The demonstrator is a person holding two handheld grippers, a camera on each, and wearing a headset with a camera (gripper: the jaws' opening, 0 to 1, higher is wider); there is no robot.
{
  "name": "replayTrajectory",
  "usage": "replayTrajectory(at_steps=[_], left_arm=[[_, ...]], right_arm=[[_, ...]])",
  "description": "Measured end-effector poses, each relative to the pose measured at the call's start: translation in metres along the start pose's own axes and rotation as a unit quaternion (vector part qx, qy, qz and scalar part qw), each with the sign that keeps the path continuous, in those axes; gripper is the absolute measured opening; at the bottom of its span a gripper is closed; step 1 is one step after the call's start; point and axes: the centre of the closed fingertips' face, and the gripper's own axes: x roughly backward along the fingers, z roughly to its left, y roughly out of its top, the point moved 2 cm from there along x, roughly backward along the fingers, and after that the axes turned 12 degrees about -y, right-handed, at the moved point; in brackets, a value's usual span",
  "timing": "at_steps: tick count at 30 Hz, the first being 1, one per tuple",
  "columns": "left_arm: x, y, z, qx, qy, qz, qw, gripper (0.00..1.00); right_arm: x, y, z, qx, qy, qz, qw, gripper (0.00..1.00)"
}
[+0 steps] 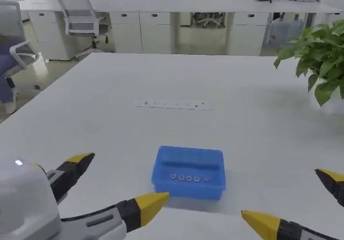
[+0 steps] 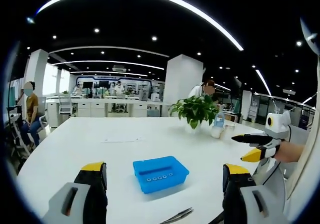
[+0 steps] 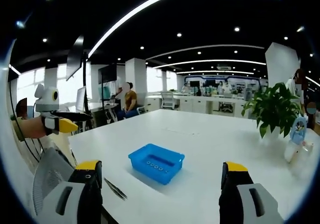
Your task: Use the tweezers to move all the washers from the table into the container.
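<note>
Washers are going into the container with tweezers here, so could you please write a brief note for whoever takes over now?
Left gripper: fingers open, empty.
Right gripper: fingers open, empty.
Tweezers: lying on the table at its near edge, not picked up.
Done: a row of about five washers lies in the blue container.
Left: a row of small items sits beyond the container, too small to identify. If they are washers, pick up the tweezers and move them in.
</note>
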Motion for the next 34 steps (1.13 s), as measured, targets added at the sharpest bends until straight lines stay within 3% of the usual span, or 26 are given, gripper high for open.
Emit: replayTrajectory(at_steps=[2,7,11,15,22,34], left_arm=[[0.004,-0.003,-0.001,-0.004,0.001,0.004,1.0000,0.99],[0.009,-0.009,-0.001,-0.009,0.009,0.016,0.9998,0.99],[0.015,-0.006,-0.001,-0.017,0.018,0.003,0.9997,0.99],[0.019,-0.004,0.003,0.004,0.023,-0.007,0.9997,0.99],[0.025,-0.011,0.009,0.003,0.037,0.004,0.9993,0.99],[0.018,-0.013,0.008,0.004,0.028,0.010,0.9995,0.99]], right_arm=[[-0.001,-0.001,-0.001,0.001,-0.007,-0.003,1.0000,0.99],[-0.005,-0.007,0.001,-0.002,0.007,0.013,0.9999,0.99],[-0.011,-0.006,0.002,0.007,0.010,0.013,0.9998,0.99],[-0.014,-0.004,0.006,0.007,0.014,0.013,0.9998,0.99],[-0.014,-0.006,0.007,0.003,0.017,0.017,0.9997,0.99],[-0.010,-0.009,0.004,-0.005,0.005,0.018,0.9998,0.99]])
